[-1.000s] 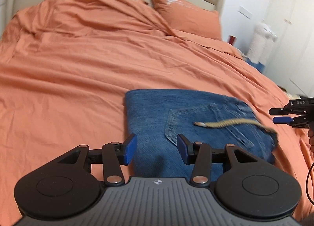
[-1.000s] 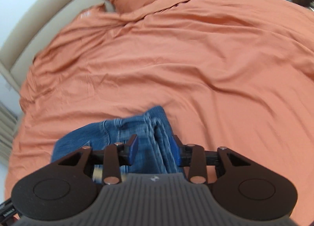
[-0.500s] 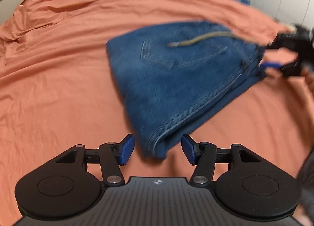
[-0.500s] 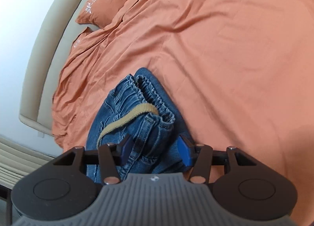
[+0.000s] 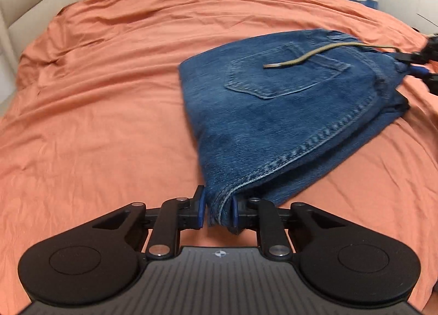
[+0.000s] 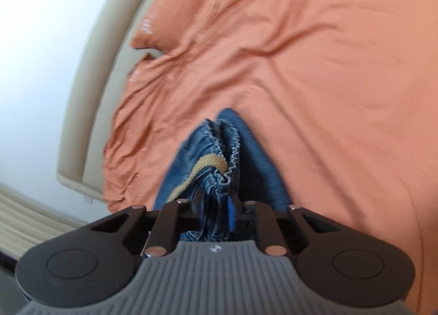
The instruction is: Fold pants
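I have the left gripper [image 5: 217, 211] just closed onto the near hem corner of the folded pants [image 5: 276, 112] lying on the orange bedspread [image 5: 95, 123]; my right gripper [image 6: 216, 215] has likewise just pinched the gathered waistband by the tan drawstring [image 6: 202, 170]

Both sets of jaws have just been closing and now clamp denim: left gripper [image 5: 218, 211] pinches the near seamed corner of the folded jeans [image 5: 273, 112], right gripper [image 6: 216, 215] bites the gathered waistband by the tan drawstring [image 6: 210, 163]. A second ago both stood open, the jeans farther ahead.
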Demonstrator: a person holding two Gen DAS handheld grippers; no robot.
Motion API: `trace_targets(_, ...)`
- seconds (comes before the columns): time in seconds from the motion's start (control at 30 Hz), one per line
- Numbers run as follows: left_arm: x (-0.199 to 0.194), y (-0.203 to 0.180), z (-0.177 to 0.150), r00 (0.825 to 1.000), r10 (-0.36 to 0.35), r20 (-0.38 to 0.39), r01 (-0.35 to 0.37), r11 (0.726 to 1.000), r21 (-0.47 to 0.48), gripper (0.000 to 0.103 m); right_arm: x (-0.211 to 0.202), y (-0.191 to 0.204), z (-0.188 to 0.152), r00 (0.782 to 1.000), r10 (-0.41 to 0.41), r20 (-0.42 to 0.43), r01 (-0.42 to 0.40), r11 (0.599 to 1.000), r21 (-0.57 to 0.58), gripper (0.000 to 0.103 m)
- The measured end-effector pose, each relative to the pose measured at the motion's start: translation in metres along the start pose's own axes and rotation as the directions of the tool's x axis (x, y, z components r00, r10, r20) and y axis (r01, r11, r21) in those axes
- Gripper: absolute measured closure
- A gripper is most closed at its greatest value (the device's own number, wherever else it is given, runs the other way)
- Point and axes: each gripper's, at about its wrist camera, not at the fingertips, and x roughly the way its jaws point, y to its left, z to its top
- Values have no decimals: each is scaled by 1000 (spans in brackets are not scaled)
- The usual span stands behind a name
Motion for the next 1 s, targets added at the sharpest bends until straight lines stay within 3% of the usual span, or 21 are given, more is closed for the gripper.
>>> trace_targets(0.07, 6, 2, -1, 1000, -1, -21, 0, 1000, -14, 83, -3, 5, -4, 999, -38, -11, 38, 999, -37, 93)
trace_targets(0.2, 19, -5, -3, 998, 21, -63, -20, 999, 28, 83, 9, -17, -4, 991, -122, -47, 123, 992, 25, 95)
trace_targets(0.3, 24, 1, -4, 995, 2, -97, -1, 1000, 6, 83, 16, -22, -5, 985, -163, -55, 164, 986, 11, 95)
trace_targets(0.77, 18, 13, -9, 981, -47, -186, 31, 996, -84, 85, 15, -13, -11, 974, -224, -40, 219, 970, -107, 93)
trace_targets(0.87, 19, 11, -16, 970, 33, -239, -44, 998, -39, 92, 10, -11, -11, 971, -237, -35, 231, 965, -121, 90)
trace_targets(0.9, 17, 13, -18, 969, 55, -240, -66, 997, -38, 92, 7, -10, -11, 968, -249, -27, 243, 961, -132, 83)
trace_targets(0.93, 14, 16, -18, 971, 60, -232, -74, 996, -51, 92, 4, -6, -12, 961, -276, -14, 271, 950, -154, 69)
trace_targets(1.0, 5, 20, -17, 975, 86, -203, -102, 992, -68, 91, -4, 1, -13, 950, -313, 15, 310, 929, -201, 72)
